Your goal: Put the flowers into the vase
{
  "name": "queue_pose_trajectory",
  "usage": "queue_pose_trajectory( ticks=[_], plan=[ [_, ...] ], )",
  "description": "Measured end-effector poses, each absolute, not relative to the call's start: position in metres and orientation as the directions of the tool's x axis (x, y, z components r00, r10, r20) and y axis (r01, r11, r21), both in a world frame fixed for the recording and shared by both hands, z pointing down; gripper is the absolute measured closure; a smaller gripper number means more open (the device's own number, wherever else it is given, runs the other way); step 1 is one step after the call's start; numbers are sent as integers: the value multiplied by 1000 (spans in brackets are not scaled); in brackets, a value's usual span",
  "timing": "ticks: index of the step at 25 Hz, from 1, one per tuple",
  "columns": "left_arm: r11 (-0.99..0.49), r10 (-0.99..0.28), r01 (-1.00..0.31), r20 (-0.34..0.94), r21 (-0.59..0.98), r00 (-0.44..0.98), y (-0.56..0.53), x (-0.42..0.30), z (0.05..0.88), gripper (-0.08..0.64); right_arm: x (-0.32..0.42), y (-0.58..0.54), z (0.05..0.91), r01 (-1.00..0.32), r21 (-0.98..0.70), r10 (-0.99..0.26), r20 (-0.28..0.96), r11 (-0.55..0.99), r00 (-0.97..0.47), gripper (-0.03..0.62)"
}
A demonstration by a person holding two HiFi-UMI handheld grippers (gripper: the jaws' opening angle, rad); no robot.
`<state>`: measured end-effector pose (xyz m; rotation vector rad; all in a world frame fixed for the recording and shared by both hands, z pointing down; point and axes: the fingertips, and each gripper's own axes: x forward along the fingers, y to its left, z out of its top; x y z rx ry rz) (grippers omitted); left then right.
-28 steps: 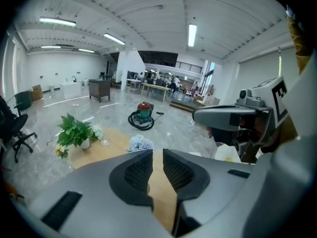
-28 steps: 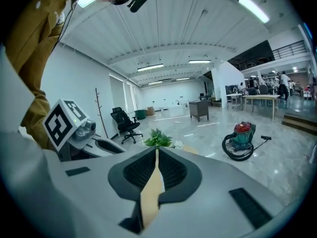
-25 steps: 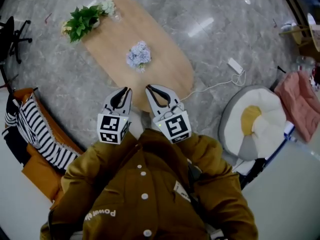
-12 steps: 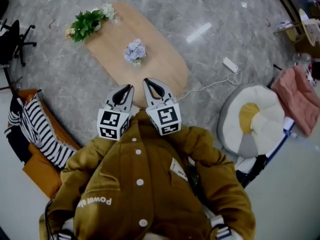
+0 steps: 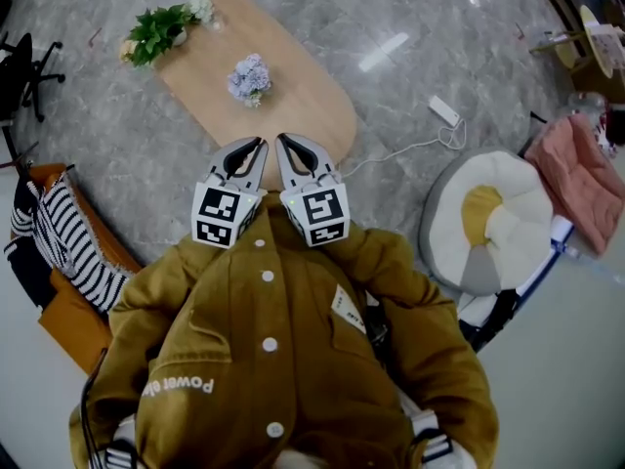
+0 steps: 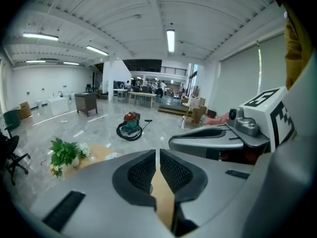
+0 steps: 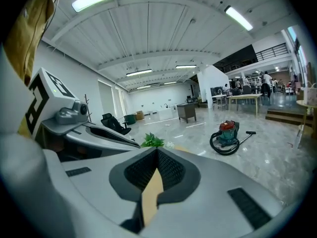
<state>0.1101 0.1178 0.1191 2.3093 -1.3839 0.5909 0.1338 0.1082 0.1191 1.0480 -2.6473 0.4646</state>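
Note:
A pale blue flower bunch [image 5: 249, 76] lies in the middle of the oval wooden table [image 5: 303, 115]. At the table's far left end are green leaves [image 5: 156, 29] with white flowers [image 5: 200, 8]. In the left gripper view the leaves [image 6: 64, 152] stand in a small white vase [image 6: 75, 160]. My left gripper [image 5: 256, 145] and right gripper [image 5: 283, 143] are held side by side at chest height over the table's near end. Both are shut with nothing between their pads [image 6: 157, 152] [image 7: 157, 150]. They are well short of the flowers.
A red and green vacuum cleaner [image 6: 131, 125] stands on the marble floor beyond the table. A white, grey and yellow cushion [image 5: 488, 228], a pink cloth [image 5: 586, 179] and a white power strip [image 5: 444, 110] lie to the right. A striped cloth [image 5: 59, 242] and a black chair [image 5: 20, 66] are on the left.
Both grippers have moved up in the picture together with the brown jacket. The table and its flowers have slid toward the upper left. The jaws stay shut.

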Motion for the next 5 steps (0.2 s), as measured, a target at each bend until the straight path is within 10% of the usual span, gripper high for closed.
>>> queue_pose_trajectory(
  ticks=[5],
  plan=[
    [-411, -743, -906, 537, 106, 400, 119, 113, 120, 526, 142, 111, 119, -685, -200, -603, 347, 701, -718, 586]
  ],
)
